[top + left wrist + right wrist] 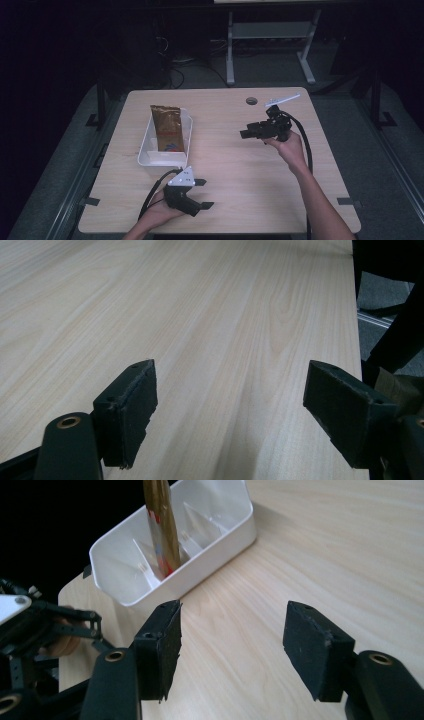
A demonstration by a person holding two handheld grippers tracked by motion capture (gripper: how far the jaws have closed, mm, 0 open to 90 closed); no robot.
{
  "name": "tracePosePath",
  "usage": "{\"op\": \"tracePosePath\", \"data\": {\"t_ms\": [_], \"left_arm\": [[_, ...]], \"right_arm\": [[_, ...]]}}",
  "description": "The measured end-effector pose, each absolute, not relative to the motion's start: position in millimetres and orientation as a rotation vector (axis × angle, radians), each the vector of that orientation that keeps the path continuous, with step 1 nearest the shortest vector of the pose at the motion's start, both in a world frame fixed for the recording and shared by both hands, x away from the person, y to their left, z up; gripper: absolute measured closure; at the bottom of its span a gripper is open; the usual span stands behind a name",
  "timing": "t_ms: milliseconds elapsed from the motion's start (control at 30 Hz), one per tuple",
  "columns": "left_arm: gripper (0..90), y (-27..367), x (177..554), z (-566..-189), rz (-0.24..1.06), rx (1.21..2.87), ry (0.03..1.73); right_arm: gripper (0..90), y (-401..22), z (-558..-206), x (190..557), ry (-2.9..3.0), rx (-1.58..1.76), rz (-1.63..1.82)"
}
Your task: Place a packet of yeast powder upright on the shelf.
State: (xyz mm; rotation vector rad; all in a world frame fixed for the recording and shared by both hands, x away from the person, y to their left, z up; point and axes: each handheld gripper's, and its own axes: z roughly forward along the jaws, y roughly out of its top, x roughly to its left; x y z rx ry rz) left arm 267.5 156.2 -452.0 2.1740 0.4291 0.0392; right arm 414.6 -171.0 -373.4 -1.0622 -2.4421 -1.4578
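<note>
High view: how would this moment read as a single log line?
pouch: lying in tray | left gripper: open, empty, near table front edge | right gripper: open, empty, above table, pointing at tray

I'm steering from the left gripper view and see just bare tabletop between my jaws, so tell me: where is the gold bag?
Observer: The gold bag stands in the white tray, on the left half of the table, beyond your left gripper.
Operator: Is the bag lying flat?
Observer: No. In the right gripper view it stands on edge between the tray's dividers.
Operator: Is the right gripper holding anything?
Observer: No. The right gripper is open with nothing between its jaws, pointing toward the tray from the table's right side.
</note>
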Motion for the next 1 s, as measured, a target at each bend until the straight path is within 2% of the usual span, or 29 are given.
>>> {"op": "tracePosePath", "data": {"t_ms": [1000], "left_arm": [[20.7,156,270,-453,0.029,2.165,0.448]], "right_arm": [[37.5,-234,-405,373,-2.392,-1.199,-1.442]]}}
